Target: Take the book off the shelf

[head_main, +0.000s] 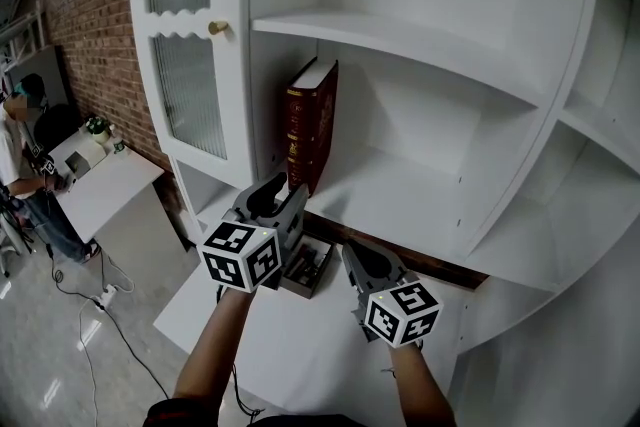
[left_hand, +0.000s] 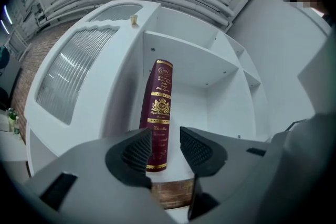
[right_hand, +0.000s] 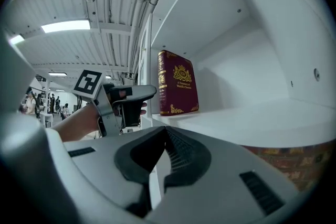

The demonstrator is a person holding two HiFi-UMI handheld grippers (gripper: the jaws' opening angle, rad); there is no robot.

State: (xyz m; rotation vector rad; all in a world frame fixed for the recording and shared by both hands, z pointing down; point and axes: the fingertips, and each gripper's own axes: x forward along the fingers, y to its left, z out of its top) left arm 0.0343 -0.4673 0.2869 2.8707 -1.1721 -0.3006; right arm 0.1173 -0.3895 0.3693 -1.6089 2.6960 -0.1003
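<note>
The left gripper (head_main: pixel 272 197) is hovering just in front of the book (head_main: pixel 311 123) and slightly below it. Its jaws are standing partly apart with nothing pressed between them. In the left gripper view, the lower end of the book's spine is showing through that gap. The book, dark red with gilt lettering, is standing upright at the left end of a white shelf (head_main: pixel 400 200). Its long axis is running vertically and its spine is facing outward. To the right of the book and lower, the right gripper (head_main: pixel 362 263) is waiting with its jaws closed together on nothing. The left gripper appears to be the nearer one and is already lining up with the spine. The coming move is likely turning on a straight push forward, so the pads straddle the narrow spine, which looks barely slimmer than the gap.
</note>
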